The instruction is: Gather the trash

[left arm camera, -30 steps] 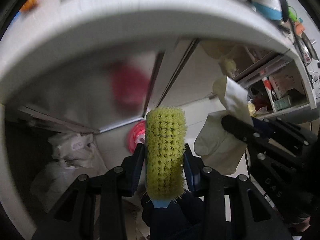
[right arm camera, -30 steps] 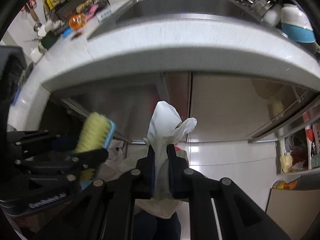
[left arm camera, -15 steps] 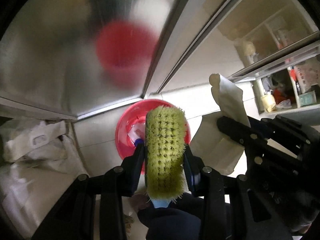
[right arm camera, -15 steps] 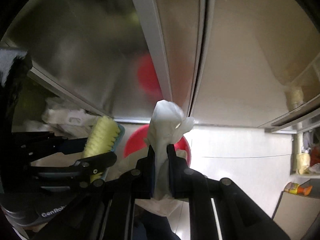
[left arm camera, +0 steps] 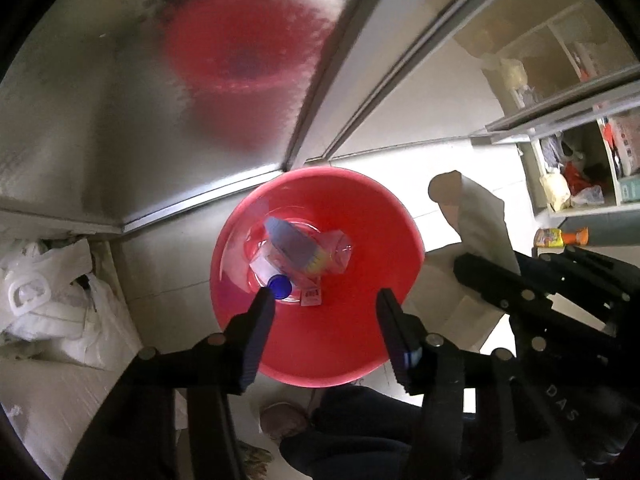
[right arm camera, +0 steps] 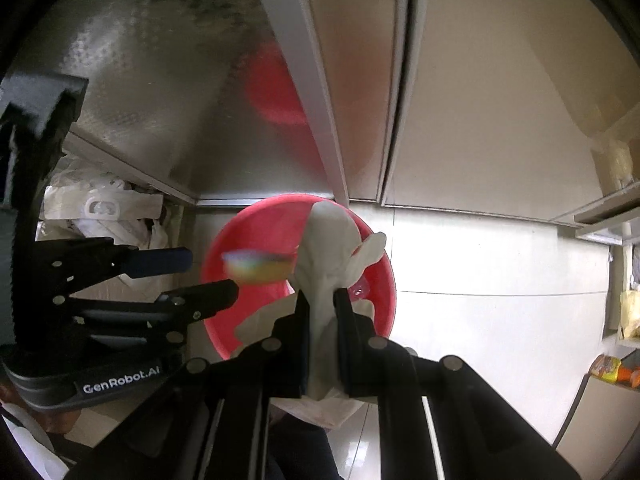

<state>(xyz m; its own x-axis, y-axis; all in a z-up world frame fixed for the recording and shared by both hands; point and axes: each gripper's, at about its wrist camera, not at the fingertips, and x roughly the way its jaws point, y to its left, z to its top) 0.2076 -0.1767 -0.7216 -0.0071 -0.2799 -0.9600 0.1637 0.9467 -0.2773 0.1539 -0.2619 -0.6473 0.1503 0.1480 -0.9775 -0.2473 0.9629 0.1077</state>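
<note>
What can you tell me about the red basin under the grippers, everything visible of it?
The red basin is a round, glossy bowl that looks like plastic, standing upright and open on the pale tiled floor beside the metal cabinet front, which reflects it. A clear bottle with a blue cap lies in it, along with the brush, blurred in the right wrist view. The open left gripper hangs over it; the right gripper holds a white glove above its rim.

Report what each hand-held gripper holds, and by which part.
Left hand-held gripper: nothing; jaws just opened, brush dropped into bin. Right hand-held gripper: white glove, pinched mid-length.
</note>
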